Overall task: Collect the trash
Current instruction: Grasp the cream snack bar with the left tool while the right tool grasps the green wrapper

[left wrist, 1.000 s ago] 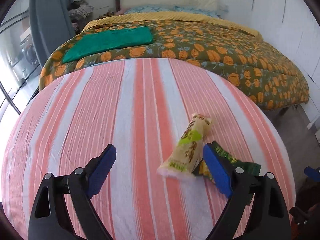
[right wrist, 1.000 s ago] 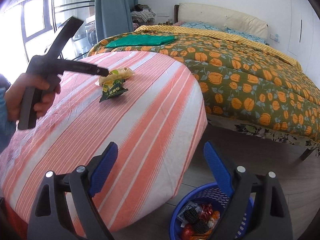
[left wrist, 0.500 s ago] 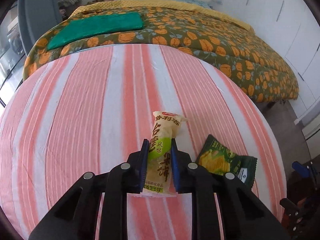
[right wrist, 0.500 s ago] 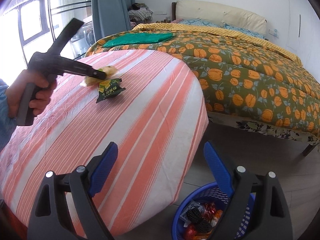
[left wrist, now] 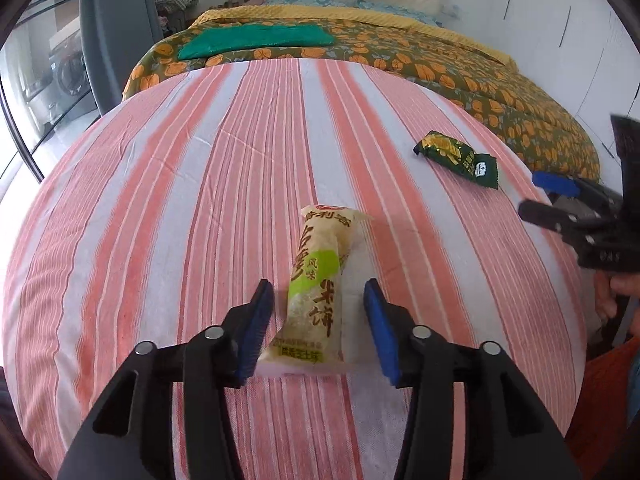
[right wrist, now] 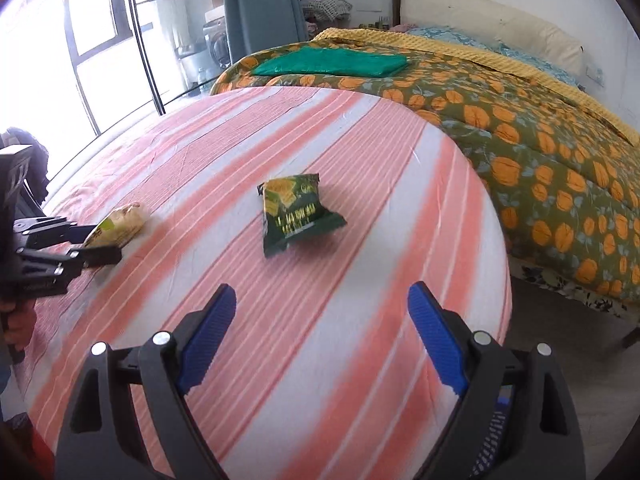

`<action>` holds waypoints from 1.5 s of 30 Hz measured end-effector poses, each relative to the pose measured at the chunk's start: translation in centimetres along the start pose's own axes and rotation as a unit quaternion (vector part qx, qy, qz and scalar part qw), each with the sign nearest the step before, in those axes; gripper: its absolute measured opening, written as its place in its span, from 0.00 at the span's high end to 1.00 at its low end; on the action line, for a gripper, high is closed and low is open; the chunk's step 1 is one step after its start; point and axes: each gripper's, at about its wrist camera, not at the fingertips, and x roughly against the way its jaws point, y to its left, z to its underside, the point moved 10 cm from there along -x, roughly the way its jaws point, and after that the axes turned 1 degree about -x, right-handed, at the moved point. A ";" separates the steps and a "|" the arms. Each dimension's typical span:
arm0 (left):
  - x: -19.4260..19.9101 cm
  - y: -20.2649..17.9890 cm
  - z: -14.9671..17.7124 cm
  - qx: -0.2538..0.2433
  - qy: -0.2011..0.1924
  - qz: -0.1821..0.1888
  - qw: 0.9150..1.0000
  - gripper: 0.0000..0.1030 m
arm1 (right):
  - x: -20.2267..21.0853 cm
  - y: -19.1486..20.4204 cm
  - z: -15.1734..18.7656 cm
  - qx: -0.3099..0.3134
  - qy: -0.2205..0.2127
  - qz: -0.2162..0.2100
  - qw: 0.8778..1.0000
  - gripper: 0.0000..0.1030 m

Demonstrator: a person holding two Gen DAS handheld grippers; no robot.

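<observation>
A yellow rice-cracker packet (left wrist: 320, 264) lies lengthwise on the pink-striped tablecloth (left wrist: 160, 200), between the jaws of my left gripper (left wrist: 318, 320). The jaws are opening and there is a gap on each side of the packet. A dark green snack packet (left wrist: 456, 156) lies apart, further right. In the right wrist view the green packet (right wrist: 296, 212) sits ahead of my right gripper (right wrist: 320, 328), which is open and empty above the cloth. The yellow packet (right wrist: 120, 224) and the left gripper (right wrist: 92, 240) show at the left edge.
A bed with an orange-flowered quilt (right wrist: 540, 152) stands behind and right of the table, with a folded green cloth (right wrist: 332, 62) on it. The table's rounded edge (right wrist: 504, 264) drops to bare floor. A window and a blue curtain (right wrist: 260, 4) are at the left.
My left gripper shut on the yellow packet, pulled it away from the green one, and has now parted its jaws. My right gripper moved from above the blue basket to over the table.
</observation>
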 end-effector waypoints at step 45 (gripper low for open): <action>-0.9 -0.1 -1.2 -0.031 0.023 0.008 0.999 0.80 | 1.2 6.4 5.1 -0.012 0.116 0.011 0.993 0.60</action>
